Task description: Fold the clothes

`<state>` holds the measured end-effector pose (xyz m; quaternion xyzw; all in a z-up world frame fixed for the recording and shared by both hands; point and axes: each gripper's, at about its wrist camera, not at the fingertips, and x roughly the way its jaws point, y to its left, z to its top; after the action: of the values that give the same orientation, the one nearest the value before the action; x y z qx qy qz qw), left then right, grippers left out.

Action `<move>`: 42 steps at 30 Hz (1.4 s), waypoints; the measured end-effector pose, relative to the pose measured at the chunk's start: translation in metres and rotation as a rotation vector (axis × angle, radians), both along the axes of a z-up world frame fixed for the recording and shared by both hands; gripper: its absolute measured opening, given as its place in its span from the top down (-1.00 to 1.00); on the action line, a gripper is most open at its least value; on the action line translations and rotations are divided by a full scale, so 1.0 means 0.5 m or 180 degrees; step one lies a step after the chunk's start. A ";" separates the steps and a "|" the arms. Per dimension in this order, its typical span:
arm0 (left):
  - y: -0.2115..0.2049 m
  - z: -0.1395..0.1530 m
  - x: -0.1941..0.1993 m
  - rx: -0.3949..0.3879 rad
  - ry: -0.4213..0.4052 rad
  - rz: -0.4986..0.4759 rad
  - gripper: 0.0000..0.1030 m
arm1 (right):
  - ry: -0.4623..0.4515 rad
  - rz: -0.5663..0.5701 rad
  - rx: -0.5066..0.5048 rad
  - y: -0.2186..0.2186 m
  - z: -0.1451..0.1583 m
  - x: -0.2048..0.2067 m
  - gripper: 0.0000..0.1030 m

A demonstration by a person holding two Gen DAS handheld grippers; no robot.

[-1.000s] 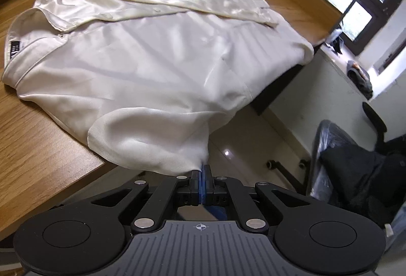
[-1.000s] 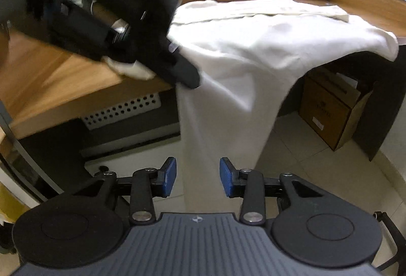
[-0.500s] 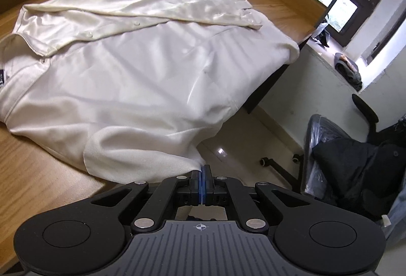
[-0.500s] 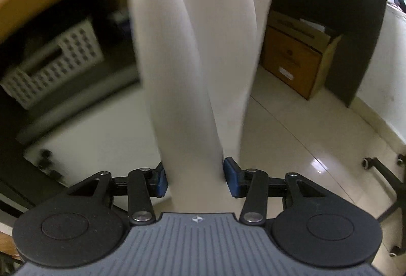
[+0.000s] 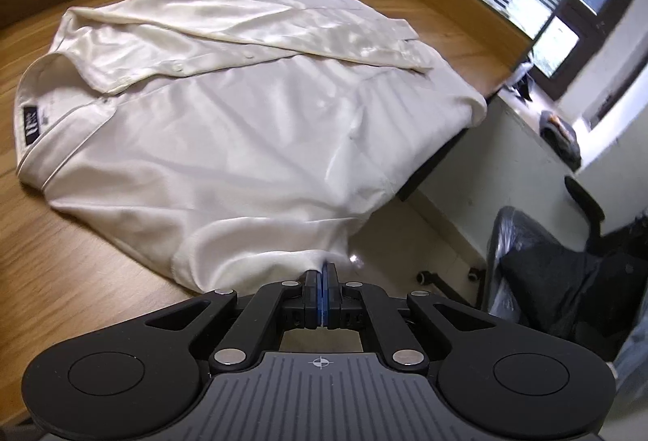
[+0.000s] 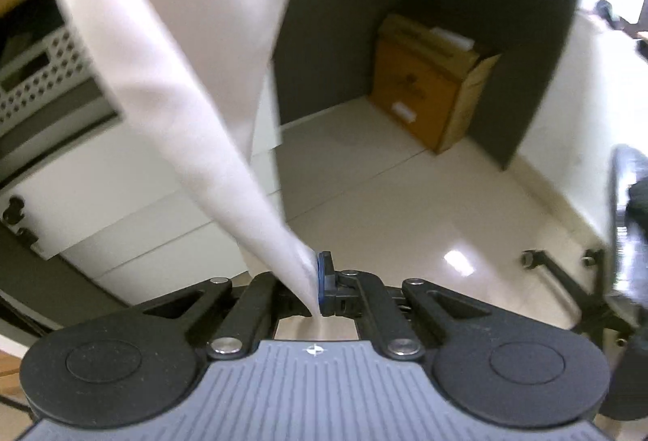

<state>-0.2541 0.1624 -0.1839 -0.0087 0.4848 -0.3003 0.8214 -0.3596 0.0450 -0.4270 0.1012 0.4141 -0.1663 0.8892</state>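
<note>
A cream satin shirt lies spread on the wooden desk, collar at the left, one sleeve folded across the far side. Its near part hangs over the desk's front edge. My left gripper is shut on the shirt's near edge, just off the desk edge. In the right wrist view the hanging sleeve drops from the desk down to my right gripper, which is shut on its end, low above the floor.
A black office chair stands on the right on the tiled floor. A cardboard box sits under the desk. A perforated white crate is at the left below the desk. Windows line the far right.
My right gripper has closed on the end of the hanging sleeve, having moved in under the desk edge. My left gripper stays shut on the shirt and has risen slightly.
</note>
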 end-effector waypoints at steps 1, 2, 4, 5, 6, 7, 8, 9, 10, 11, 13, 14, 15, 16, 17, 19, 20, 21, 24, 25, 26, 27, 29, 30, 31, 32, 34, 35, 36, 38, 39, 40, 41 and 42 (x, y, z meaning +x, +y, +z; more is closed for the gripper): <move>0.004 0.000 -0.001 -0.0011 0.0014 0.0004 0.95 | -0.0046 -0.0073 -0.0021 -0.013 0.018 -0.018 0.98; 0.008 -0.001 -0.002 -0.0022 0.0028 0.0008 0.95 | -0.0099 -0.0129 -0.0058 -0.025 0.041 -0.033 0.98; 0.016 -0.001 -0.004 -0.0043 0.0057 0.0016 0.95 | -0.0204 -0.0240 -0.0135 -0.047 0.089 -0.062 0.98; 0.020 -0.001 -0.005 -0.0054 0.0071 0.0020 0.95 | -0.0257 -0.0281 -0.0191 -0.057 0.117 -0.075 0.98; 0.024 -0.002 -0.006 -0.0065 0.0085 0.0024 0.95 | -0.0309 -0.0322 -0.0248 -0.067 0.146 -0.087 0.98; 0.028 -0.002 -0.007 -0.0076 0.0099 0.0029 0.95 | -0.0351 -0.0354 -0.0312 -0.080 0.177 -0.096 0.98; 0.032 -0.002 -0.008 -0.0087 0.0113 0.0033 0.95 | -0.0393 -0.0387 -0.0376 -0.094 0.208 -0.105 0.98; 0.036 -0.002 -0.009 -0.0098 0.0128 0.0037 0.95 | -0.0435 -0.0419 -0.0441 -0.107 0.239 -0.114 0.98; 0.040 -0.003 -0.010 -0.0109 0.0142 0.0041 0.95 | -0.0476 -0.0452 -0.0504 -0.121 0.270 -0.122 0.98; 0.044 -0.003 -0.010 -0.0120 0.0156 0.0045 0.95 | -0.0505 -0.0478 -0.0557 -0.134 0.299 -0.123 0.98; 0.052 -0.003 -0.012 -0.0141 0.0184 0.0053 0.94 | -0.0569 -0.0458 -0.0684 -0.162 0.359 -0.121 0.98; 0.055 -0.004 -0.013 -0.0152 0.0199 0.0057 0.94 | -0.0593 -0.0418 -0.0767 -0.163 0.386 -0.116 0.98; 0.059 -0.004 -0.014 -0.0163 0.0213 0.0061 0.94 | -0.0616 -0.0375 -0.0850 -0.164 0.413 -0.112 0.98; 0.063 0.000 -0.015 -0.0187 0.0219 0.0059 0.94 | -0.0627 -0.0309 -0.0938 -0.171 0.438 -0.105 0.98; 0.065 0.007 -0.016 -0.0221 0.0221 0.0053 0.94 | -0.0622 -0.0224 -0.1050 -0.169 0.460 -0.095 0.98; 0.074 0.017 -0.012 -0.0317 0.0255 0.0079 0.94 | -0.0607 -0.0052 -0.1268 -0.160 0.505 -0.073 0.98; 0.079 0.021 -0.008 -0.0374 0.0275 0.0103 0.94 | -0.0602 0.0033 -0.1378 -0.159 0.524 -0.057 0.98; 0.084 0.025 -0.003 -0.0433 0.0294 0.0133 0.94 | -0.0593 0.0121 -0.1489 -0.163 0.551 -0.038 0.98; 0.093 0.031 0.015 -0.0592 0.0367 0.0215 0.94 | -0.0556 0.0400 -0.1804 -0.165 0.613 0.030 0.98; 0.096 0.032 0.022 -0.0642 0.0394 0.0235 0.93 | -0.0527 0.0497 -0.1899 -0.157 0.634 0.059 0.98; 0.098 0.031 0.029 -0.0675 0.0416 0.0264 0.93 | -0.0488 0.0614 -0.2003 -0.149 0.650 0.089 0.98; 0.100 0.030 0.036 -0.0696 0.0435 0.0300 0.93 | -0.0448 0.0732 -0.2107 -0.140 0.666 0.118 0.98; 0.104 0.028 0.051 -0.0732 0.0463 0.0376 0.93 | -0.0355 0.0999 -0.2300 -0.127 0.688 0.181 0.98; 0.106 0.028 0.059 -0.0743 0.0464 0.0420 0.93 | -0.0319 0.1134 -0.2368 -0.121 0.699 0.213 0.98; 0.108 0.029 0.068 -0.0754 0.0469 0.0485 0.93 | -0.0282 0.1270 -0.2432 -0.116 0.709 0.246 0.98; 0.112 0.029 0.077 -0.0766 0.0476 0.0567 0.93 | -0.0238 0.1409 -0.2463 -0.112 0.709 0.279 0.98; 0.119 0.029 0.094 -0.0790 0.0486 0.0756 0.93 | -0.0147 0.1687 -0.2520 -0.105 0.709 0.346 0.98; 0.123 0.028 0.102 -0.0800 0.0483 0.0857 0.93 | -0.0084 0.1839 -0.2539 -0.105 0.700 0.377 0.98; 0.127 0.028 0.109 -0.0809 0.0475 0.0959 0.93 | -0.0021 0.1991 -0.2557 -0.104 0.691 0.409 0.98; 0.134 0.025 0.121 -0.0818 0.0473 0.1179 0.92 | 0.0103 0.2285 -0.2571 -0.105 0.673 0.468 0.98; 0.137 0.023 0.126 -0.0812 0.0493 0.1307 0.91 | 0.0198 0.2442 -0.2564 -0.104 0.660 0.495 0.98; 0.140 0.020 0.131 -0.0805 0.0512 0.1435 0.91 | 0.0276 0.2597 -0.2558 -0.102 0.641 0.519 0.98; 0.142 0.017 0.136 -0.0799 0.0530 0.1563 0.91 | 0.0355 0.2754 -0.2549 -0.099 0.621 0.543 0.98; 0.143 0.016 0.139 -0.0793 0.0547 0.1694 0.91 | 0.0445 0.2928 -0.2527 -0.096 0.604 0.563 0.98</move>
<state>-0.1848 0.2341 -0.1758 -0.2614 0.4927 -0.1300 0.8198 -0.0783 -0.0031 -0.1250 -0.4382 0.3792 0.0868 0.8104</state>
